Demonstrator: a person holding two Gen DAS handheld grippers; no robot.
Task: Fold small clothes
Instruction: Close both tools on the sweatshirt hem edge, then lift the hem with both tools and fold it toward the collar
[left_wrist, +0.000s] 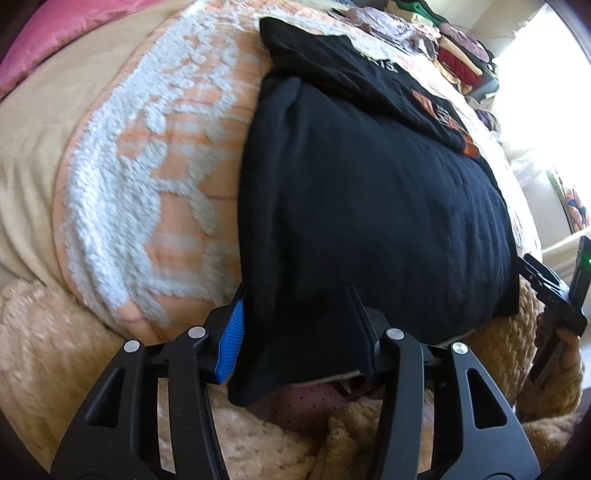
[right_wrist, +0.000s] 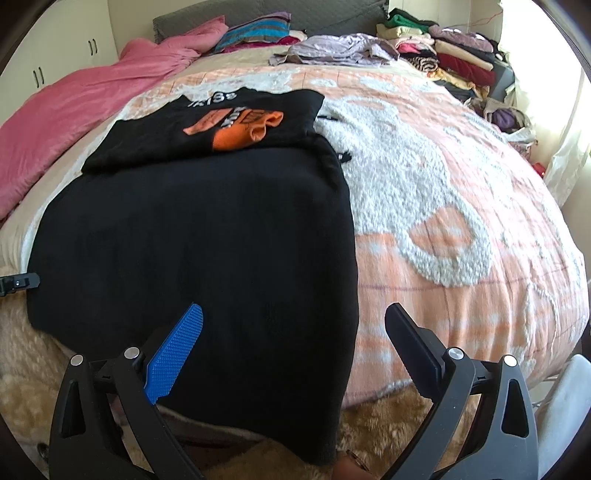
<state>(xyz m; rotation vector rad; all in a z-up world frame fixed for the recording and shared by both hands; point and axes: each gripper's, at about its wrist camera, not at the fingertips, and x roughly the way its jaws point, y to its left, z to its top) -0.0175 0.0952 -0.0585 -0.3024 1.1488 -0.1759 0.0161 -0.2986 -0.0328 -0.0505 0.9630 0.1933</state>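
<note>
A black garment with an orange print lies spread on the orange and white blanket; its upper part is folded over. My left gripper is open, and the garment's near left corner hangs between its fingers. My right gripper is open over the garment's near right edge, which drapes over the bed's front. The right gripper also shows at the right edge of the left wrist view, and the left gripper's tip at the left edge of the right wrist view.
A pink quilt lies at the bed's left. Piles of clothes sit at the far right corner. A fluffy beige cover lies below the bed's front edge. A bright window is at the right.
</note>
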